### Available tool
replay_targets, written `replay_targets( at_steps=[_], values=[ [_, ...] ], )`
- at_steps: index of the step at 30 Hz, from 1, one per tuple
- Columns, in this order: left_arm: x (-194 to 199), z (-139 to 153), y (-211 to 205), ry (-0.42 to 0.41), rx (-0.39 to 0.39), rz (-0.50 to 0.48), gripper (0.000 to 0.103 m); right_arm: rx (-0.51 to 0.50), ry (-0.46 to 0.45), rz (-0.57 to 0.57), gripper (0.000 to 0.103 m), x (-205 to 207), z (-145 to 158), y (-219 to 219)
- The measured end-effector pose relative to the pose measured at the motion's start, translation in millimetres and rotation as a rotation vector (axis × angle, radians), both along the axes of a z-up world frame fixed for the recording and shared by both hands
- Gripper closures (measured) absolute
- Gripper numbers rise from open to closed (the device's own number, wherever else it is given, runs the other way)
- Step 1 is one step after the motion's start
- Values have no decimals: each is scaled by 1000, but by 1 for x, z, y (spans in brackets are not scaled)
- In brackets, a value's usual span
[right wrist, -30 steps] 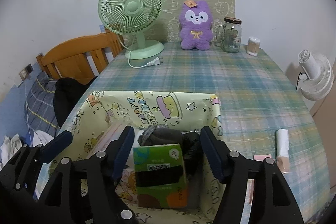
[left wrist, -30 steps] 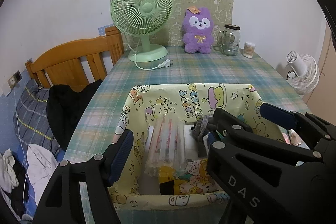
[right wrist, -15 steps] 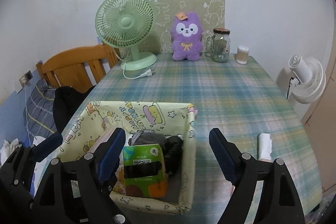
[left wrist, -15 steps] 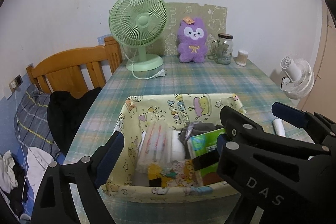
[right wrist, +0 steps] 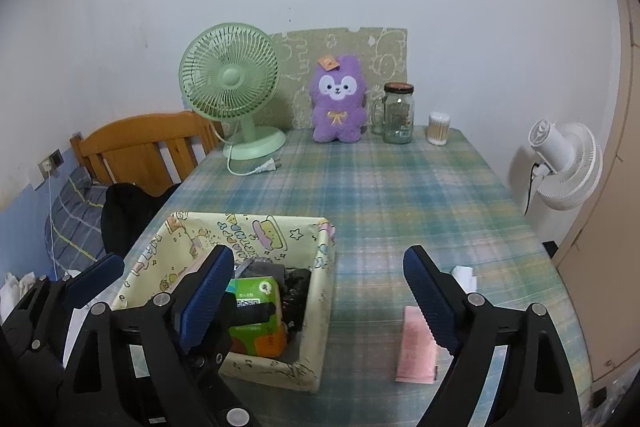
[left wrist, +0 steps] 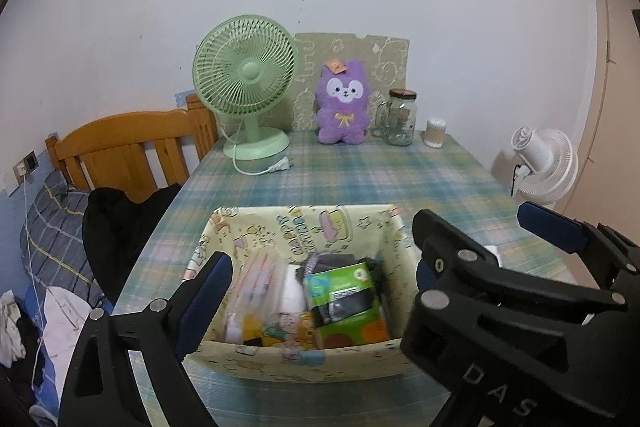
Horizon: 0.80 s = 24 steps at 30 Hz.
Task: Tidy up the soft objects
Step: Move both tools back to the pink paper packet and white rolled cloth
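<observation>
Plaid table (right wrist: 400,195) fills mid-frame; the patterned basket (right wrist: 324,291) sits lower left, beside the wide, empty right gripper (right wrist: 318,291); left gripper (left wrist: 320,283) likewise wide above it.

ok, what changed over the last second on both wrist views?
The right gripper let go of the green tissue pack, which now lies in the yellow cartoon-print fabric box, then opened wide and pulled back to the right. The left gripper also backed away, open and empty. The pink packet and white packet stayed on the plaid tablecloth.
</observation>
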<state>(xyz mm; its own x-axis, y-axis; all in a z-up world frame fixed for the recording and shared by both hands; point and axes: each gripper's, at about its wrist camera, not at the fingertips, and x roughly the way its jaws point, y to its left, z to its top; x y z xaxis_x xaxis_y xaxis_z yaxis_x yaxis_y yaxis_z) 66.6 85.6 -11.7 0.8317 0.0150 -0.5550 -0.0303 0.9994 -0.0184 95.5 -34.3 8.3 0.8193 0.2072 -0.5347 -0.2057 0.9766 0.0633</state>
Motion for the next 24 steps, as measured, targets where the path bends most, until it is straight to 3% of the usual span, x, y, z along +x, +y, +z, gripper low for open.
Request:
replay_targets(
  at_steps=[24],
  values=[
    [-16,26,-69,-65,-10,-55,4,18,-74,-67,8,-26,30,-66]
  ],
)
